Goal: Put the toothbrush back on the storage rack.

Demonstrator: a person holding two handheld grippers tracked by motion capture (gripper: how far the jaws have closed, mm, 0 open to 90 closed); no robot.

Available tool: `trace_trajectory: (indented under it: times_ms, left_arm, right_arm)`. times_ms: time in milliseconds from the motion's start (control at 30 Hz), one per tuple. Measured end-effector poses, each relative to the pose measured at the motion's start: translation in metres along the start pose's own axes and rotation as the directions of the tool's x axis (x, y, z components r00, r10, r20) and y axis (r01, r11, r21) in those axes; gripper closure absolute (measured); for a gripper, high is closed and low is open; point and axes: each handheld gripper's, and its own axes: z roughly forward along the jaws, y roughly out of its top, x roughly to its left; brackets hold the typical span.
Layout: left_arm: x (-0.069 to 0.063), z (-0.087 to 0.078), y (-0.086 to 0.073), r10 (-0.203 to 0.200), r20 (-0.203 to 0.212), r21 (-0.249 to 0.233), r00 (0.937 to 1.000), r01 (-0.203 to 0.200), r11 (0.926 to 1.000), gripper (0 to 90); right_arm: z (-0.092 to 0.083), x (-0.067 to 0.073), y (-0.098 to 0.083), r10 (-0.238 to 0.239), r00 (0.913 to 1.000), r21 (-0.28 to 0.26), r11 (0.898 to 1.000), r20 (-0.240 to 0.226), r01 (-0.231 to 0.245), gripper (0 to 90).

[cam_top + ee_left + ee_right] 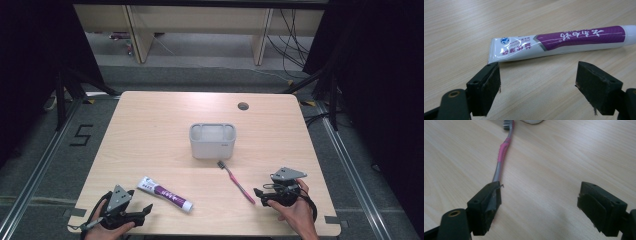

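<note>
Our left gripper stands wide and empty at the desk's 7 o'clock, the toothpaste tube just beyond. Our right gripper, equally wide, sits at 5 o'clock, seemingly touching the pink toothbrush below the holder.

place: lab recording rig; black curtains; floor rails; loose cables

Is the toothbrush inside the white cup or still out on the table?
Out. The toothbrush lies flat on the table, its bristle end close to the white cup, handle end near the right gripper.
</note>
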Motion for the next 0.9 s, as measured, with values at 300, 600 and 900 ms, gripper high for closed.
trace_trajectory:
  times_ms: [300, 600, 900]
  left_arm:
    - [-0.002, 0.002, 0.0, -0.02, 0.002, -0.019, 0.9998, 0.02, 0.9996, 19.4]
    - [-0.003, 0.002, 0.0, -0.024, 0.003, -0.023, 0.9997, 0.024, 0.9995, 19.3]
    - [-0.003, 0.002, 0.0, -0.027, 0.011, -0.025, 0.9996, 0.027, 0.9993, 19.3]
  right_arm:
    - [-0.001, 0.004, 0.003, -0.005, 0.9995, 0.057, 0.998, -0.03, 0.007, 28.8]
    - [0.001, 0.005, 0.008, -0.045, 0.9974, 0.097, 0.994, -0.057, 0.05, 32.1]
    - [0.003, 0.009, 0.013, -0.065, 0.9956, 0.073, 0.995, -0.067, 0.07, 31.6]
